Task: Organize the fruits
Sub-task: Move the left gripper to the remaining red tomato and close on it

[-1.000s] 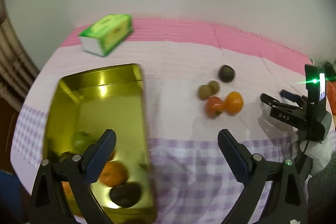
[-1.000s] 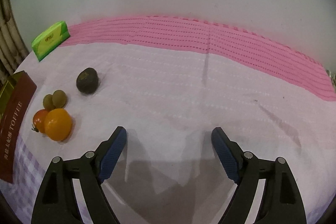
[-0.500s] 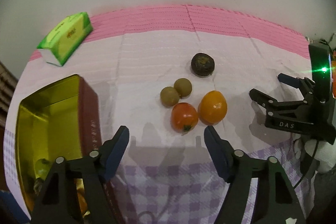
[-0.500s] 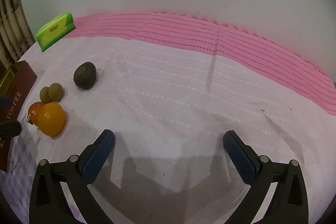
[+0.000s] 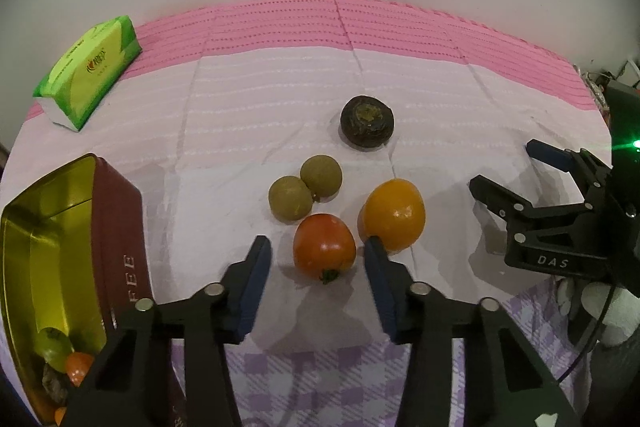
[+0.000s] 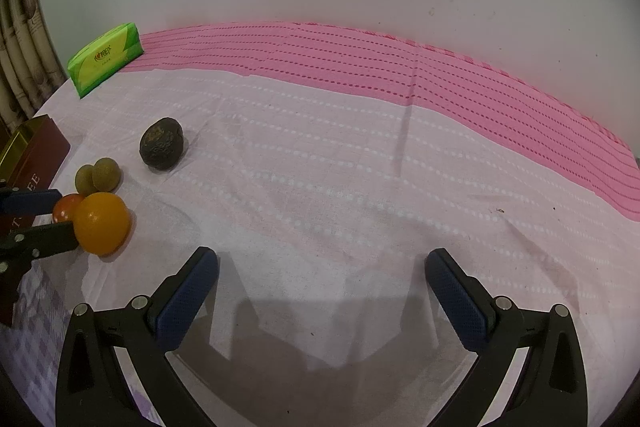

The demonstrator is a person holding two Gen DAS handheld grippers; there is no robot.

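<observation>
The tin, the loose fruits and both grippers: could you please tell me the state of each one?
tin: lid off, some fruit inside.
red tomato: on the cloth, between the left gripper pads, not yet pinched.
left gripper: jaws just closing.
orange fruit: loose beside the tomato.
right gripper: wide open, empty.

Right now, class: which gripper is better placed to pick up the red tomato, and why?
Left. The left gripper straddles the red tomato, jaws just closing, not yet gripping. The right gripper hangs open over bare cloth.
</observation>
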